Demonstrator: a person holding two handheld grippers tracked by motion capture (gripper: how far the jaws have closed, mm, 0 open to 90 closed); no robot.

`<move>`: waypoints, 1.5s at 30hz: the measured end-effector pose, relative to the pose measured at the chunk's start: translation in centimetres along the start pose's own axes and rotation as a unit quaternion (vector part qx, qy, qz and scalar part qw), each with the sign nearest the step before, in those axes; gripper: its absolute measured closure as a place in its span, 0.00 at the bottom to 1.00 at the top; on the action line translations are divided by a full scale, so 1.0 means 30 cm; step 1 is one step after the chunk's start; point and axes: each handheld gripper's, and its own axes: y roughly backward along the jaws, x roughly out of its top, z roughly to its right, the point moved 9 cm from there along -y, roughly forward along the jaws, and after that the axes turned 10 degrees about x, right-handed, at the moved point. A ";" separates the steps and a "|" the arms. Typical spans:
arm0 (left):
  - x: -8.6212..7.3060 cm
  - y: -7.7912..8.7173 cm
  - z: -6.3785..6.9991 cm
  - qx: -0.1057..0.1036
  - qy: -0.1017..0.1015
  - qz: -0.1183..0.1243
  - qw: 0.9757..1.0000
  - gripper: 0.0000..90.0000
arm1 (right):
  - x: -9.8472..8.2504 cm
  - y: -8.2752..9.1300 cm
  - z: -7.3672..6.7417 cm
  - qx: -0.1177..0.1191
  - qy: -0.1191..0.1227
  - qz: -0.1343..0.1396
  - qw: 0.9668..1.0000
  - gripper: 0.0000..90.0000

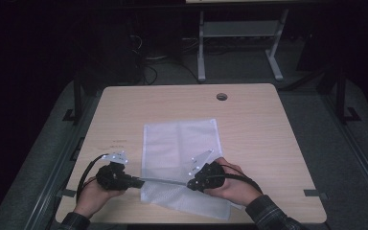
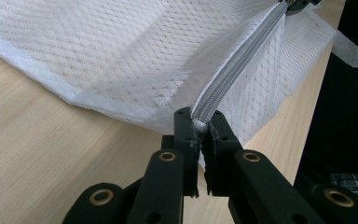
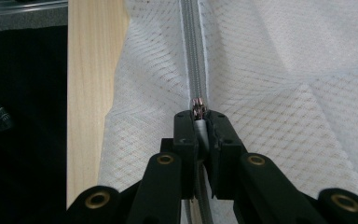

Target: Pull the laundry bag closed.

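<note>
While left gripper (image 2: 198, 127) pinches zipper (image 2: 235, 70) end, right gripper (image 3: 198, 120) clamps slider (image 3: 198, 108).

Mesh bag (image 1: 179, 143) on table (image 1: 263, 120), mid-front; zipper (image 1: 165, 181) along near edge.

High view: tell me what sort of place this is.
Probably a lab or recording workspace, not a home. A plain wooden table with a cable hole stands on grey carpet in a darkened room, a metal desk frame and loose cables behind it. A white mesh bag lies on the table.
</note>
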 end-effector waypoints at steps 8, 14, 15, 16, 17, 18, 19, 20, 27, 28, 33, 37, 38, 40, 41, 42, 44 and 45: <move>0.004 -0.003 0.007 -0.004 -0.001 0.000 1.000 0.94 | -0.010 0.010 -0.006 0.002 -0.001 0.004 1.000 0.92; -0.003 -0.001 0.004 -0.001 0.000 -0.002 1.000 0.94 | -0.010 -0.001 0.004 -0.017 0.015 0.000 1.000 0.84; -0.003 -0.001 0.004 -0.001 0.000 -0.002 1.000 0.94 | -0.010 -0.001 0.004 -0.017 0.015 0.000 1.000 0.84; -0.001 0.000 0.005 -0.002 0.000 -0.001 1.000 0.94 | -0.001 -0.004 0.000 -0.020 0.021 0.000 1.000 0.84; -0.001 0.000 0.005 -0.002 0.000 -0.001 1.000 0.94 | 0.004 -0.008 -0.001 -0.022 0.026 -0.001 0.999 0.84; 0.000 -0.002 0.007 -0.002 -0.002 -0.001 1.000 0.94 | 0.008 -0.010 -0.001 -0.028 0.032 -0.003 0.999 0.84; 0.000 -0.003 0.010 -0.003 -0.003 -0.002 1.000 0.94 | 0.011 -0.013 -0.001 -0.030 0.035 -0.004 0.999 0.84; 0.001 -0.004 0.011 -0.003 -0.002 -0.002 1.000 0.94 | 0.012 -0.016 -0.003 -0.031 0.038 -0.009 0.999 0.88; 0.000 -0.003 0.008 -0.006 0.001 -0.003 1.000 0.94 | 0.011 -0.012 -0.005 -0.028 0.029 -0.008 0.999 0.92; 0.000 -0.003 0.008 -0.006 0.002 -0.003 1.000 0.94 | 0.009 -0.010 -0.005 -0.028 0.027 -0.009 0.999 0.92; 0.000 -0.005 0.011 -0.008 0.003 -0.005 1.000 0.94 | 0.001 -0.009 -0.007 -0.020 0.020 -0.005 1.000 0.92; 0.001 -0.003 0.012 -0.010 0.005 -0.005 1.000 0.94 | -0.003 -0.005 -0.009 -0.016 0.014 -0.001 1.000 0.93; 0.000 -0.004 0.012 -0.011 0.006 -0.007 1.000 0.94 | -0.004 -0.004 -0.010 -0.014 0.013 0.000 1.000 0.93; -0.001 -0.004 0.013 -0.012 0.006 -0.007 1.000 0.95 | -0.007 -0.004 -0.013 -0.011 0.012 0.001 1.000 0.93; -0.001 -0.005 0.014 -0.013 0.005 -0.009 1.000 0.95 | -0.008 -0.004 -0.015 -0.008 0.011 0.002 1.000 0.93; 0.001 -0.006 0.015 -0.012 0.005 -0.007 1.000 0.95 | -0.011 -0.004 -0.018 -0.006 0.008 0.003 1.000 0.93; 0.003 -0.009 0.014 -0.009 0.001 -0.010 1.000 0.95 | -0.016 -0.002 -0.019 -0.002 0.004 0.006 1.000 0.93; 0.003 -0.009 0.014 -0.009 0.001 -0.010 1.000 0.95 | -0.016 -0.002 -0.019 -0.002 0.004 0.006 1.000 0.93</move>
